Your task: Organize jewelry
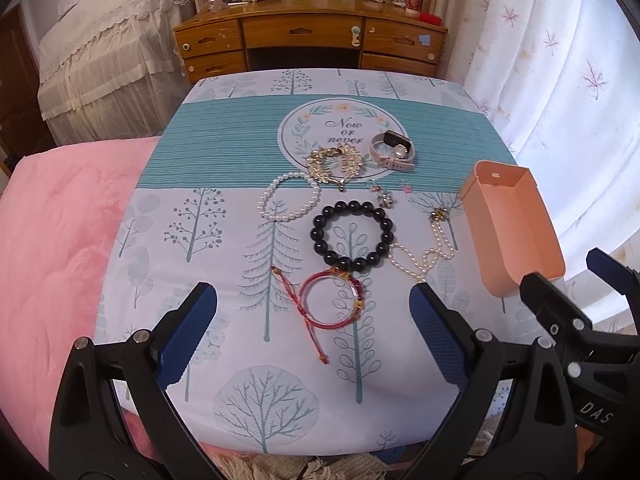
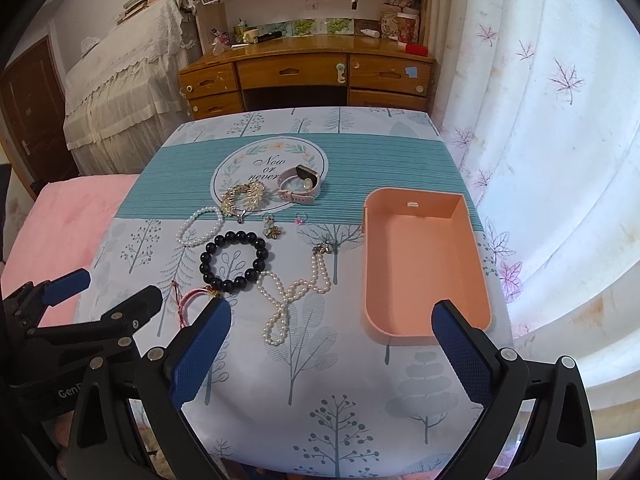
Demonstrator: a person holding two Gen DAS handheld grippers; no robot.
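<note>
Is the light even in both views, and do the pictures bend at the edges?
Left wrist view: the curtain glows bright, almost washed out; the table edges bow outward. Right wrist view: same bright curtain, the desk is dimmer, and corners go black.

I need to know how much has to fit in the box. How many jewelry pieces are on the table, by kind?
Bracelets: 3, white pearl, dark bead, red cord
Pearl necklace: 1
Gold leaf piece: 1
Watch: 1
Small charms: 2
Total: 8
</note>
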